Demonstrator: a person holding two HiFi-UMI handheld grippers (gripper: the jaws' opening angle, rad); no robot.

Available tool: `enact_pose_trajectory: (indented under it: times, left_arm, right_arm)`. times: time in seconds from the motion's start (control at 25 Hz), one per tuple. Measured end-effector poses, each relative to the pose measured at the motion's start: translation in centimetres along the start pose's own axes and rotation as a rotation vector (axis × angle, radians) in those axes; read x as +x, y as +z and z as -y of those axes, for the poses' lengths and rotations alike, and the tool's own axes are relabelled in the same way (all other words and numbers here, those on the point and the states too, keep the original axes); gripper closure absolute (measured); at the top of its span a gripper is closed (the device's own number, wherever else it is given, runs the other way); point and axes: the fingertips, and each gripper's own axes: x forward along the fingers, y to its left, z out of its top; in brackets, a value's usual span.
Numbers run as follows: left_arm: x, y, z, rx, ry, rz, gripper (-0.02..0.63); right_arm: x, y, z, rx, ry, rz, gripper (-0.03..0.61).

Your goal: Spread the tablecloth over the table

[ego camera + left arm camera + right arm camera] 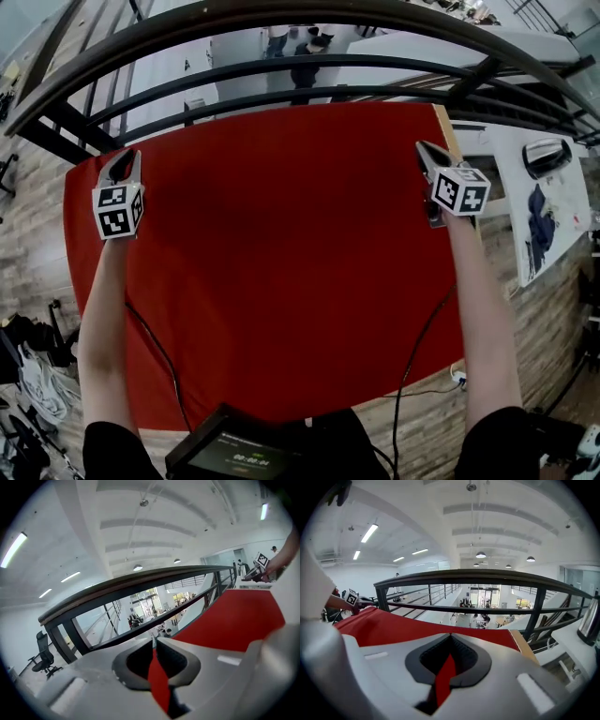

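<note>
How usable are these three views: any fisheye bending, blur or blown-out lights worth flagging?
Head view: strong fisheye, the railing bows over the evenly lit red tablecloth, no harsh shadows. Left gripper view: dark round vignette, a ceiling strip light blown out, the left hand-held gripper soft in its near body. Right gripper view: same vignette, background sharp, the right hand-held gripper blurred in its near body.

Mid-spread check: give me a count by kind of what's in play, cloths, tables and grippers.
red tablecloth: 1
table: 1, only its wooden edge showing at the far right corner
grippers: 2, left gripper and right gripper, each shut on the cloth
Total: 4
</note>
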Motion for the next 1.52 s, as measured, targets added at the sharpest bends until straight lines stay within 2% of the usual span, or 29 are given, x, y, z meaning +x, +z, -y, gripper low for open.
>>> enact_pose_trajectory:
  times: [0.04,0.08,0.32,0.64,0.92,1.08,1.24,1.4,1.52]
  left_arm:
    - [-1.0,0.3,2.0,0.010,-0.018,0.013,0.599]
    - [-2.0,0.6,4.2,0.017,-0.040,0.025,0.607]
    - [-7.5,3.4,17.2,0.052,-0.150,0.060,0.607]
    - [-16.3,5.6,31.3,-0.054,-0.216,0.048,0.609]
    - [-23.1,8.6,44.3,-0.022,-0.307,0.083,0.609]
    - [-26.7,10.4,49.9,-0.074,-0.349,0.117,0.609]
    - [-29.9,10.6,54.7,-0.107,-0.402,0.108,0.609]
    - [-32.6,10.5,58.4,-0.095,-0.436,0.112,0.609]
    - [-34.5,10.1,59.4,-0.080,-0.446,0.120,0.609]
  right_arm:
    - [-1.4,-0.8,-0.4,0.000,0.005,0.002,0.568]
    - [-2.9,-1.6,-0.6,-0.003,0.008,0.005,0.568]
    - [-12.3,-5.1,0.9,-0.003,0.000,0.050,0.568]
    - [-25.4,-9.7,3.8,-0.005,-0.055,0.107,0.568]
    - [-35.2,-14.0,3.1,0.012,-0.040,0.141,0.569]
    - [-39.4,-16.8,3.1,0.079,-0.041,0.157,0.569]
    - [-43.0,-19.3,2.8,0.143,-0.049,0.174,0.568]
    - [-45.9,-21.9,2.2,0.155,-0.063,0.167,0.568]
    - [-47.8,-23.5,1.4,0.175,-0.090,0.181,0.568]
